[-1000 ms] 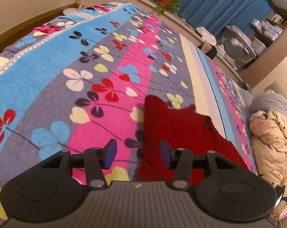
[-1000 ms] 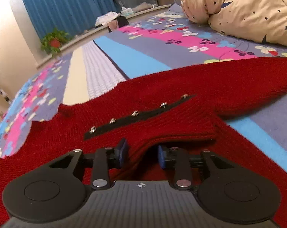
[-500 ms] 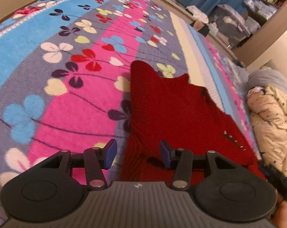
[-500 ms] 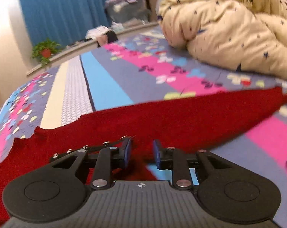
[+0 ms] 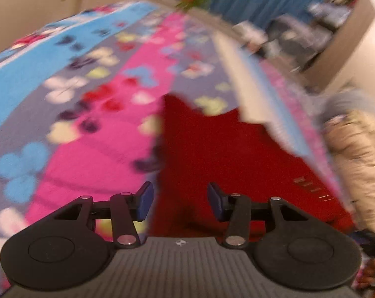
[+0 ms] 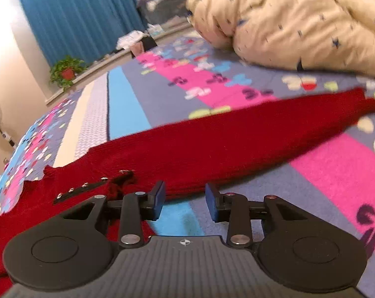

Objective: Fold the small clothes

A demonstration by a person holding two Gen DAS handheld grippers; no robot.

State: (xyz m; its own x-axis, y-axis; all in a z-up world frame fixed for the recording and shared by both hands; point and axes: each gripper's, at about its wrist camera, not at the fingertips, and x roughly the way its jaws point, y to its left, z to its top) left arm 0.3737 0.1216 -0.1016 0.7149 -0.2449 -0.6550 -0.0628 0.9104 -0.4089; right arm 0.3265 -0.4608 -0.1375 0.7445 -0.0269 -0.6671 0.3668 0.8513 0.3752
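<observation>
Left gripper (image 5: 180, 200) spread apart above red knit cardigan (image 5: 227, 154), gripping nothing. Right gripper (image 6: 185, 200) likewise parted, just short of cardigan sleeve (image 6: 249, 136) on floral bedspread (image 6: 336, 173).

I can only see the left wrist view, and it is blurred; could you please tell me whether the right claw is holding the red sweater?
Observer: No. The right claw is open and empty, over bare blanket just short of the red sweater.
Operator: Thank you. Where does the sleeve on that side lie?
Observer: The sleeve is stretched out flat to the right, its cuff near the cream quilt.
Operator: And can you make out the fastening strip?
Observer: Yes, a dark strip with metal snaps lies just left of the right claw, its near end rumpled.
</observation>
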